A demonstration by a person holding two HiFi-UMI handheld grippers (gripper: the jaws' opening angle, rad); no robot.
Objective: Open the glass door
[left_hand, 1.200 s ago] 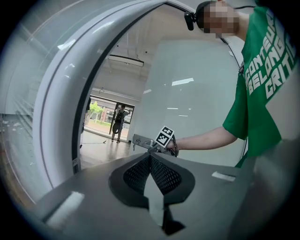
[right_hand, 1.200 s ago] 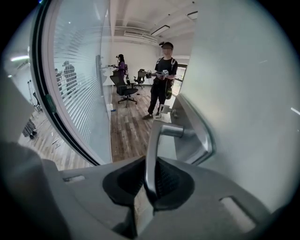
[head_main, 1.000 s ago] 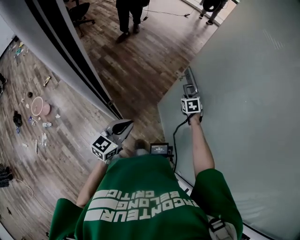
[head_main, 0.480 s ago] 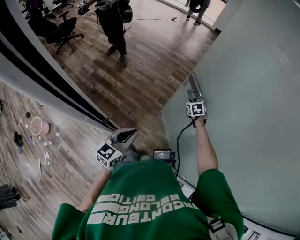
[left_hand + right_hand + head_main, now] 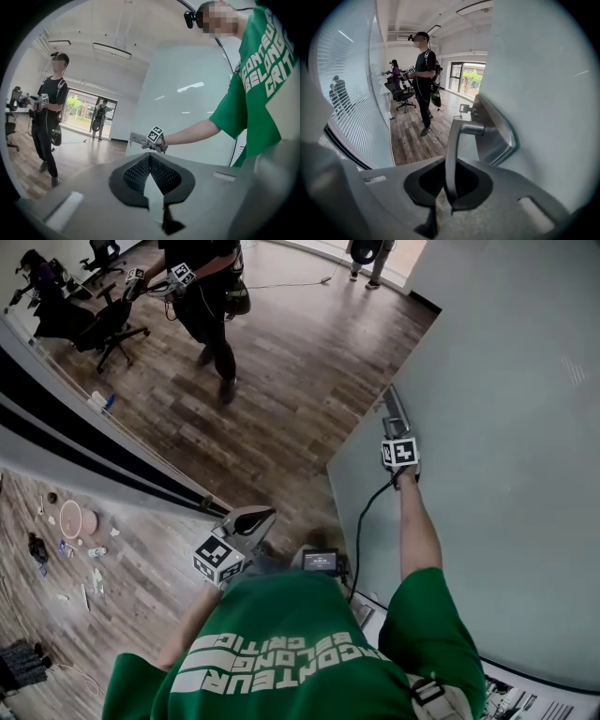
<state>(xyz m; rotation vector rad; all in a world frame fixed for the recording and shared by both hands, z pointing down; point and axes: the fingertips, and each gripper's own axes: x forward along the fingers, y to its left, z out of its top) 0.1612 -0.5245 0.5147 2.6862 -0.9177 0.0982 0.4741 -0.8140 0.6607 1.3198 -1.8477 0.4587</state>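
While you look down, your right gripper [image 5: 395, 420] is on the handle [image 5: 389, 399] of the glass door [image 5: 506, 484] at your right, left gripper [image 5: 257, 517] by your waist. Left gripper view: jaws pinched together, empty. Right gripper view: jaws have just been closing, clamped on that handle.

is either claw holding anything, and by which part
The right claw, its jaws having just closed further, grips the door handle at its free end. The left claw is shut and empty.
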